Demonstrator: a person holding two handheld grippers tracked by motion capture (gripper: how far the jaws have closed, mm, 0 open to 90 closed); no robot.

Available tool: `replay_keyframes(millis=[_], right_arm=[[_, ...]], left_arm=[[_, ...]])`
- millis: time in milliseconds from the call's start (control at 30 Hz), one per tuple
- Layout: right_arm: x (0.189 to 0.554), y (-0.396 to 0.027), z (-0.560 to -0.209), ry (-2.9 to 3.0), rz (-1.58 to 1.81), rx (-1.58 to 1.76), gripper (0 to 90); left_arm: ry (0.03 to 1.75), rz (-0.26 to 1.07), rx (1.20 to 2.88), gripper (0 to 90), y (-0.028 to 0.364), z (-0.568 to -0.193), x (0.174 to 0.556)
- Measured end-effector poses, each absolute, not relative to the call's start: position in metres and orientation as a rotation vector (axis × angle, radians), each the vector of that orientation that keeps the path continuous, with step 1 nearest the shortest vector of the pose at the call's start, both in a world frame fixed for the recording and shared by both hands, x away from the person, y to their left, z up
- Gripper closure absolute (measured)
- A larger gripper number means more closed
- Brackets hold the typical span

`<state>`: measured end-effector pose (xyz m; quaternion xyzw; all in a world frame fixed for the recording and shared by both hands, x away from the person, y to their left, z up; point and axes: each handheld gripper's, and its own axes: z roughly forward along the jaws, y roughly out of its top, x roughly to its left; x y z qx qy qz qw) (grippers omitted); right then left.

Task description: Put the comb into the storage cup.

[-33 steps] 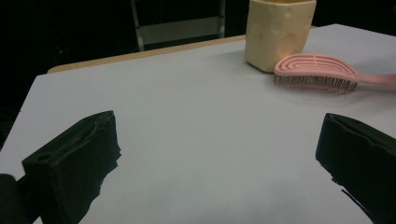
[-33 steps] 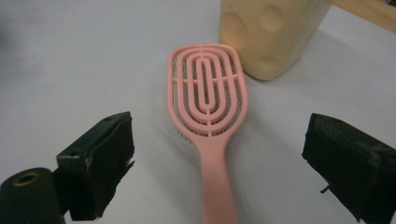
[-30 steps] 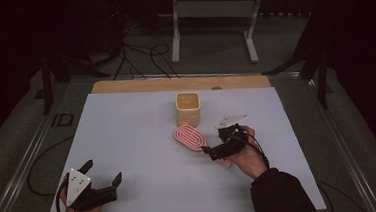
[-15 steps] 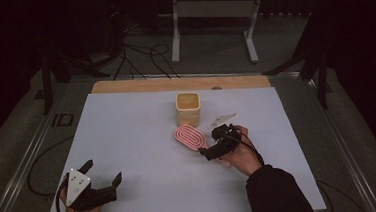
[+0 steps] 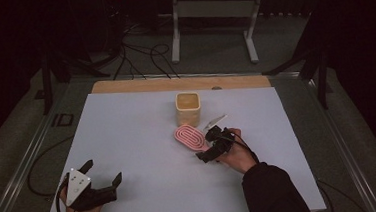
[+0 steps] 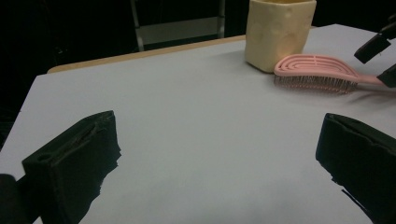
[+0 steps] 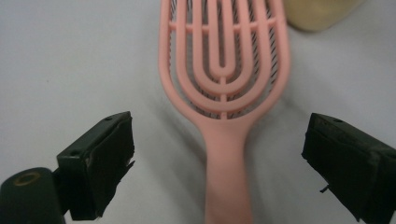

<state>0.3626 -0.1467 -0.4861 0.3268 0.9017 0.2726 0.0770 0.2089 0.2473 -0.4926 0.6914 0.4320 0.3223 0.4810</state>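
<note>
Pink hairbrush (image 5: 190,137) flat on pale grey table (image 5: 128,140), right of centre, bristles down, head just beside cream cup (image 5: 188,108), handle toward the person. Right gripper (image 5: 214,145) over the handle, jaws wide, one either side, not touching it. Left gripper (image 5: 101,184) at the near left corner, well apart from the brush, jaws wide, empty, over bare surface. Wooden strip (image 5: 179,83) along the far table edge. Beyond: dark room, grey floor, loose cables (image 5: 137,54), white metal stand (image 5: 209,14).
</note>
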Motion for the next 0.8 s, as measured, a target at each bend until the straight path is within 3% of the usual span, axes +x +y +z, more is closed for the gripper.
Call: replay_keyframes(millis=[333,467,533,567,800], right_arm=[[0.366,-0.139,-0.493,2.752,0.733,0.979,10.3],[0.372,-0.132,-0.494,2.814,0.630,0.944,20.2],[0.372,-0.132,-0.494,2.814,0.630,0.944,20.2],[0.375,-0.129,-0.495,2.838,0.588,0.940,29.2],[0.380,-0.128,-0.497,2.853,0.517,0.957,47.4]], left_arm=[[1.052,0.785,1.690,0.1,0.247,-0.493,0.209],[1.051,0.785,1.691,0.1,0.247,-0.493,0.209],[1.051,0.785,1.692,0.1,0.247,-0.493,0.209],[1.053,0.783,1.691,0.1,0.247,-0.493,0.209],[1.052,0.781,1.695,0.1,0.247,-0.493,0.210]])
